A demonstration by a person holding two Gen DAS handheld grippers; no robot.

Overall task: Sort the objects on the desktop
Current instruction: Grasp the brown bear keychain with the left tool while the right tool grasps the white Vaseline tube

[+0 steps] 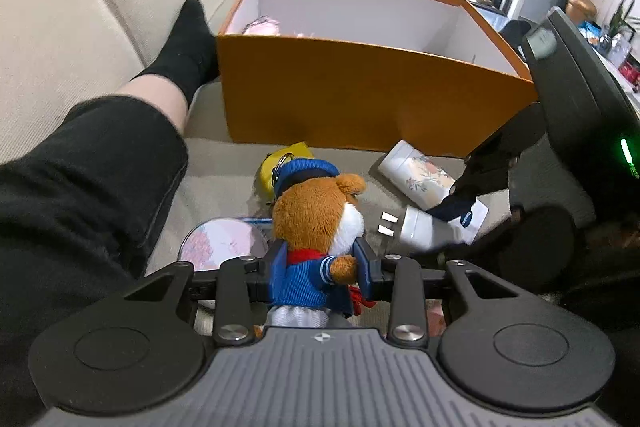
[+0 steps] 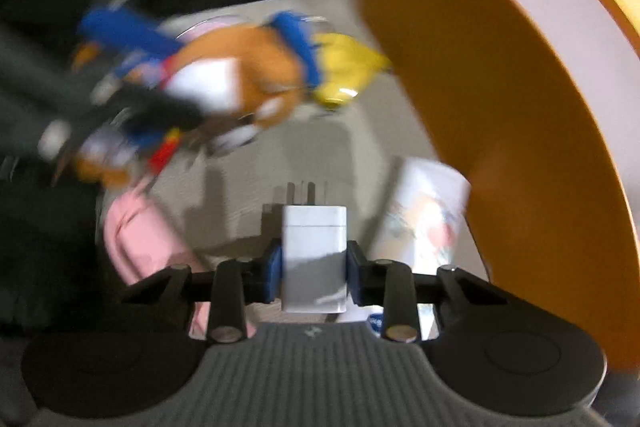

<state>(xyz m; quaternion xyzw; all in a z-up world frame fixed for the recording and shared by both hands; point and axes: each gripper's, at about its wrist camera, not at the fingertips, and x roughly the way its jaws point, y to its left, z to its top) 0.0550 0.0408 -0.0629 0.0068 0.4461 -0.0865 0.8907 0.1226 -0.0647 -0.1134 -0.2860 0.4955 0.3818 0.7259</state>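
My left gripper (image 1: 320,267) is shut on a brown plush bear (image 1: 316,215) in a blue sailor suit and cap, gripped at the body and upright between the pads. The bear also shows blurred in the right wrist view (image 2: 240,67). My right gripper (image 2: 314,263) is shut on a white plug charger (image 2: 314,235), its prongs pointing away from the camera. In the left wrist view the right gripper (image 1: 456,199) and the charger (image 1: 420,231) sit just right of the bear. An open orange box (image 1: 360,95) with a white inside stands behind both.
A white flower-patterned pack (image 1: 416,175) lies by the box front. A yellow item (image 1: 266,175) is behind the bear, a round printed disc (image 1: 220,243) to its left, a pink item (image 2: 136,239) nearby. A person's leg (image 1: 80,167) lies on the beige sofa (image 1: 60,7).
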